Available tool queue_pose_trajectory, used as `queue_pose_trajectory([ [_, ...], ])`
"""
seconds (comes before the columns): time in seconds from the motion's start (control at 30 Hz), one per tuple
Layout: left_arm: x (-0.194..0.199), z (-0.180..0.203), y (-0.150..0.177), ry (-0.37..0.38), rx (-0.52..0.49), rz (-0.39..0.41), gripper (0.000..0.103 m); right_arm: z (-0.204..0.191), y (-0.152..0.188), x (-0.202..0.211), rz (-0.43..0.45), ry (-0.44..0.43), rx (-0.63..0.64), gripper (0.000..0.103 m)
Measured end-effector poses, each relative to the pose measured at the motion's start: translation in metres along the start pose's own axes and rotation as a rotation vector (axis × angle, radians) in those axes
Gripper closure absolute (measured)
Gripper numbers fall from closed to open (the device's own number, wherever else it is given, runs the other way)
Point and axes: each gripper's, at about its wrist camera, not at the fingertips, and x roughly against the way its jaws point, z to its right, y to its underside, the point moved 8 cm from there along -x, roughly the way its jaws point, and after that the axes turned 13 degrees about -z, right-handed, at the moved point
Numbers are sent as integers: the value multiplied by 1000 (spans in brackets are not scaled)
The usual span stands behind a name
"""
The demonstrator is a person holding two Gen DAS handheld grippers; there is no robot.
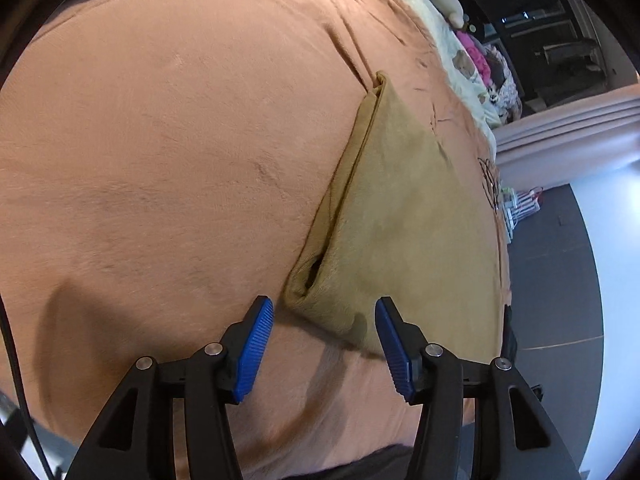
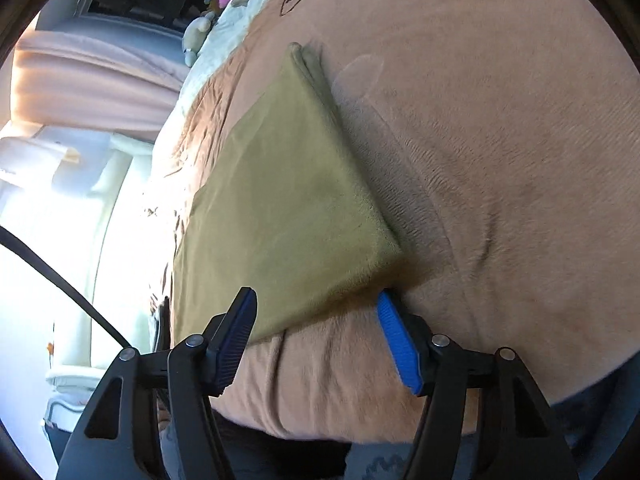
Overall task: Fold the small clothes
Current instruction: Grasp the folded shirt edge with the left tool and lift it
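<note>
A folded tan cloth (image 1: 404, 216) lies near the bed (image 1: 168, 152) edge. The left gripper (image 1: 324, 340) gapes empty; its view shows the layered fold. The right gripper (image 2: 316, 332), spread wide, shows smooth fabric.

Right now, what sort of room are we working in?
Most likely a bedroom: the folded cloth lies on a bed's plush blanket, with stuffed toys along the far edge and a curtain beside it.

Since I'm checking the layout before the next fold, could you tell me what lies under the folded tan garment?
The folded tan garment lies flat on the peach fleece blanket, which shows on all sides. Whatever is directly beneath it is covered, and its inner layers are hidden.
</note>
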Motion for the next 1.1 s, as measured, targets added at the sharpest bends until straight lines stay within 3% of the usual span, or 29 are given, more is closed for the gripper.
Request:
queue_pose_trajectory([
  [0.2,-9,8,-4,60,17,33,48,-2,9,3,20,34,15,46],
  [0.27,-12,11,-6,85,24,48,48,-11,21,3,12,42,31,55],
  [0.33,-16,17,-9,80,20,62,48,-17,28,0,-3,62,39,59],
  [0.43,-21,23,-11,77,16,69,65,-35,33,0,-11,85,94,59],
  [0.5,-23,21,-12,55,26,75,82,-50,37,3,-3,104,153,59],
  [0.63,-16,18,-10,70,21,105,95,-80,33,-2,21,172,261,59],
  [0.77,-8,29,-13,101,-15,116,98,-108,37,-36,-9,214,329,59],
  [0.93,6,56,-16,139,-82,121,99,-129,42,-78,-66,242,386,76],
  [1.1,22,91,-24,178,-150,118,99,-141,32,-118,-122,266,404,83],
])
